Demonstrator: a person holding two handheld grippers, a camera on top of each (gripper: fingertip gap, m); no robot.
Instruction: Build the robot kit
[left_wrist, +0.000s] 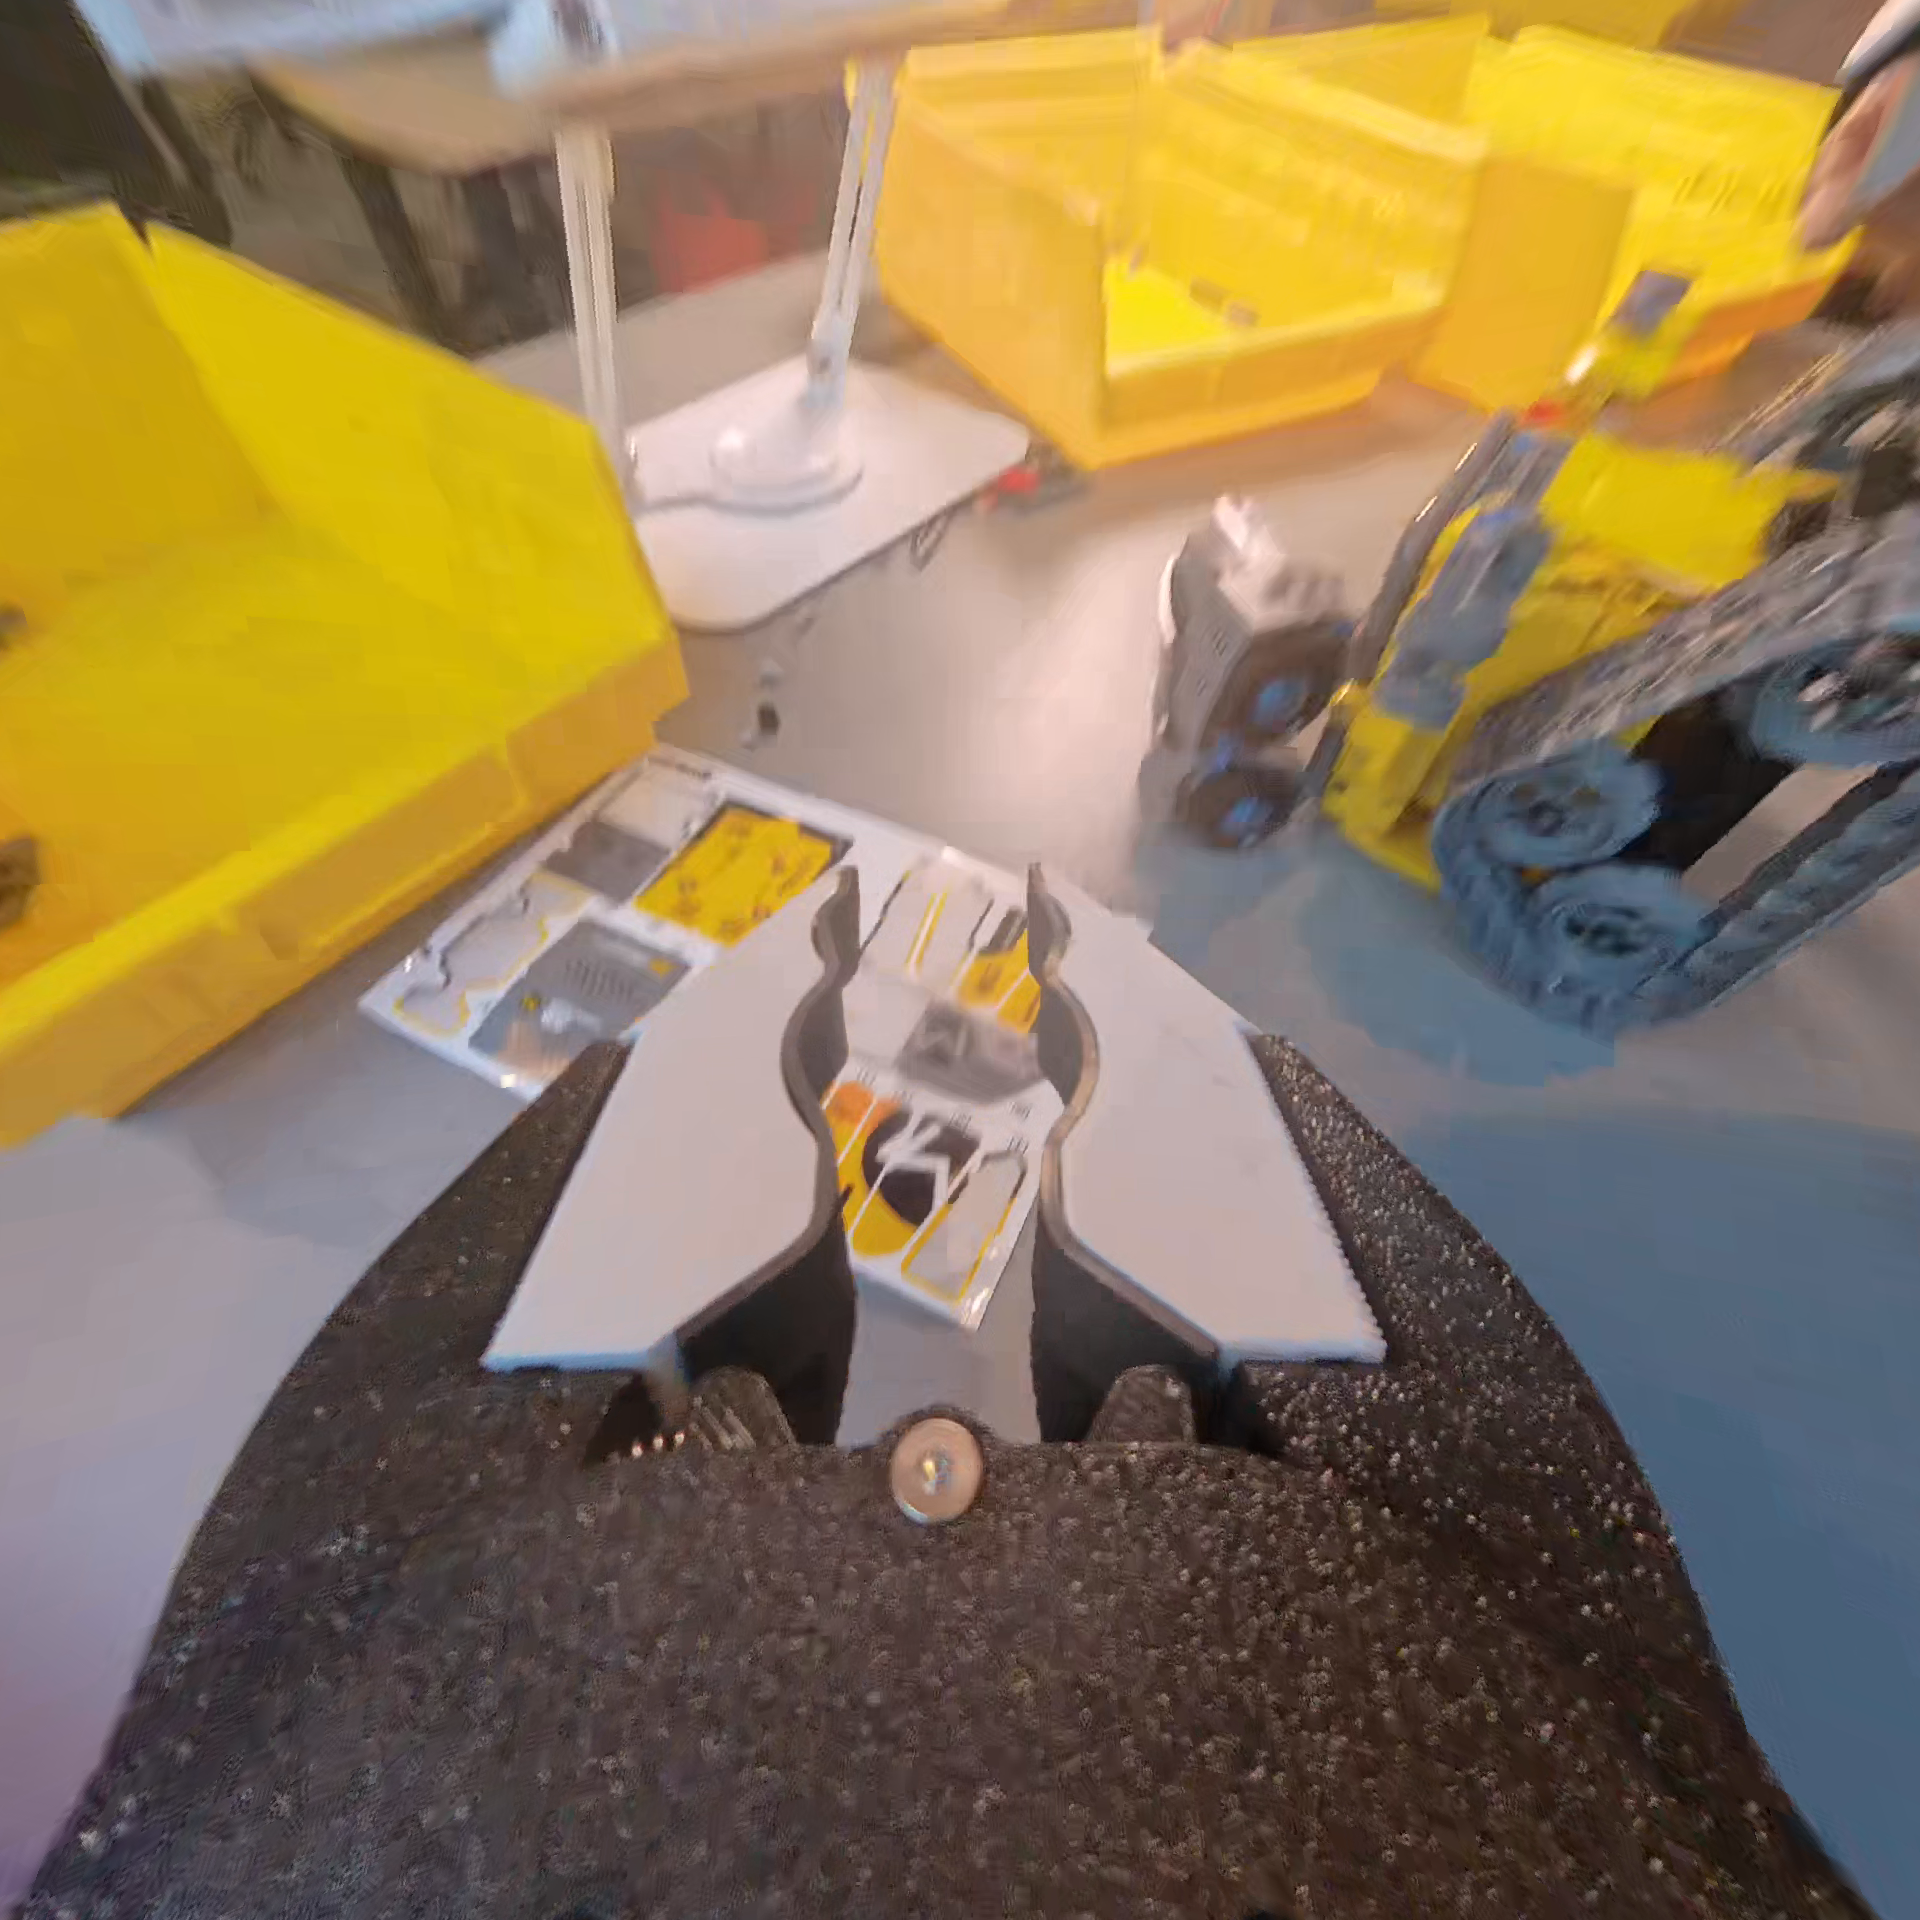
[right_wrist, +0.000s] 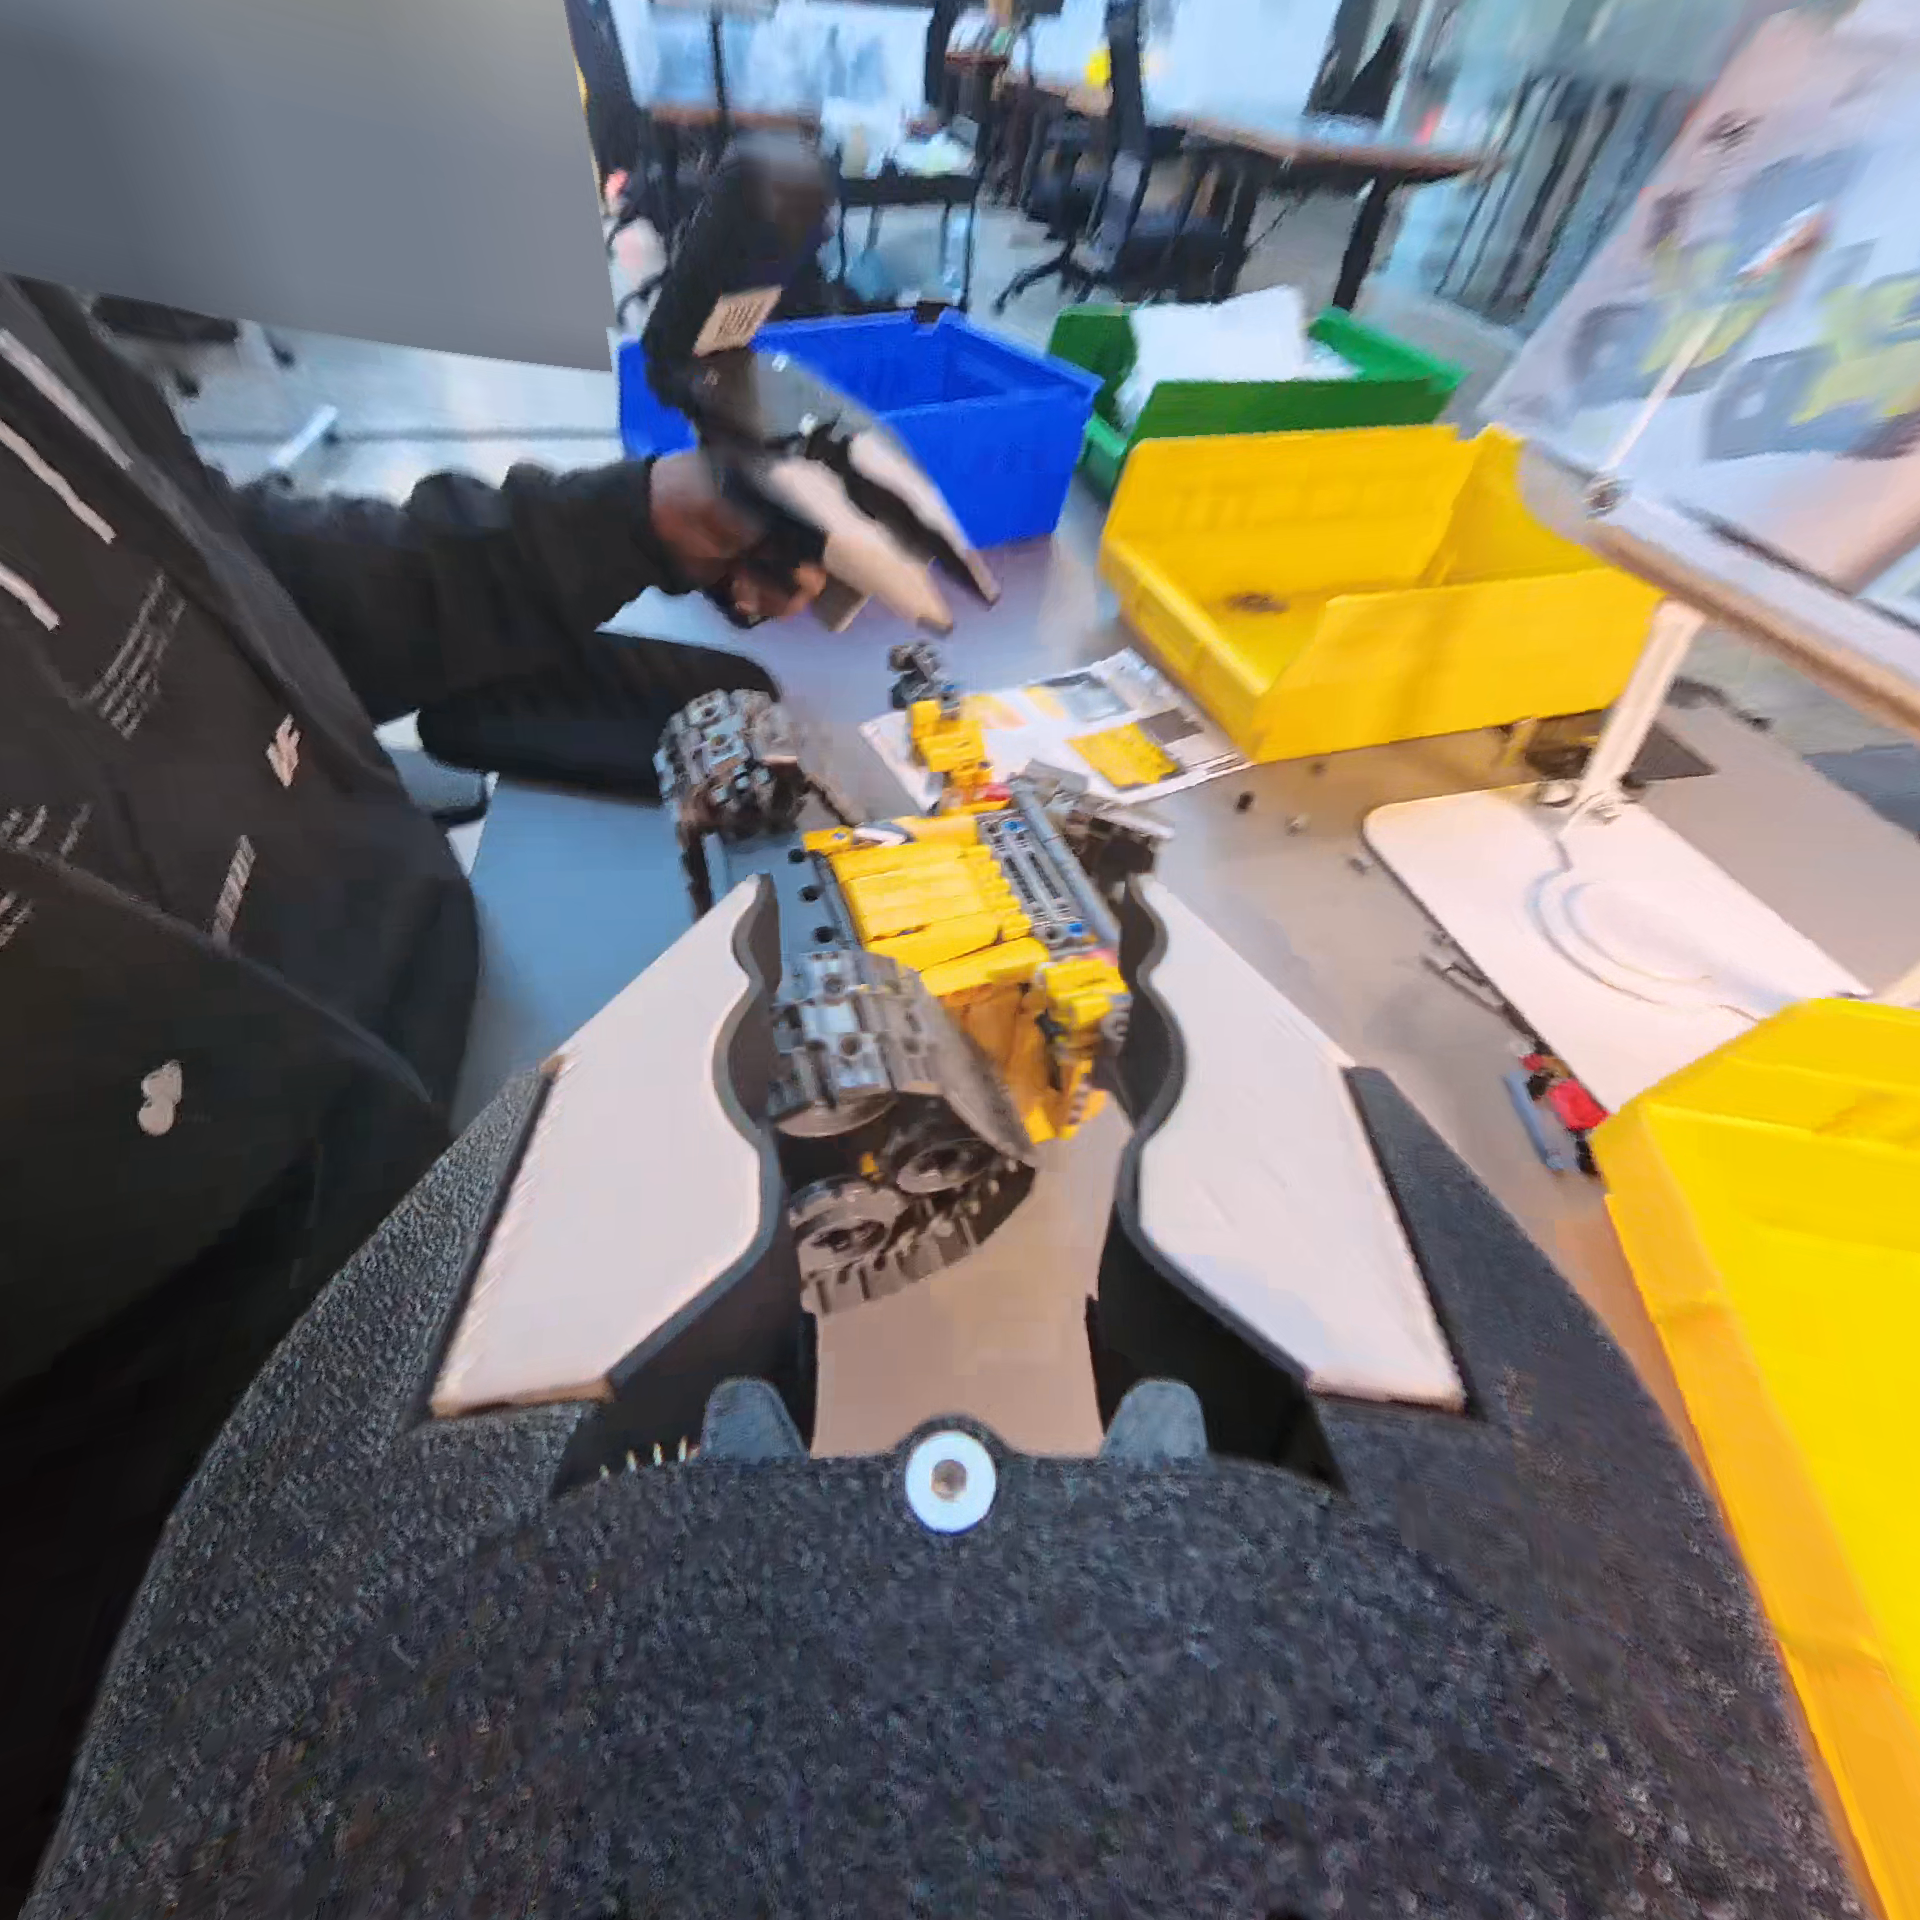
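My left gripper is open and empty, low over a sticker sheet that lies flat on the grey table. In the right wrist view it hangs above the table in a black-sleeved hand, beyond the sheet. My right gripper has one finger on each side of a yellow and grey tracked brick vehicle and grips it. The vehicle stands tilted in the left wrist view. A small grey wheeled brick piece lies next to it.
A yellow bin stands left of the sheet, with more yellow bins behind. A white stand base sits to the right. A blue bin, a green bin and a near yellow bin ring the table. Small loose parts lie about. Across from one pair of fingers to the other is roughly 25 cm.
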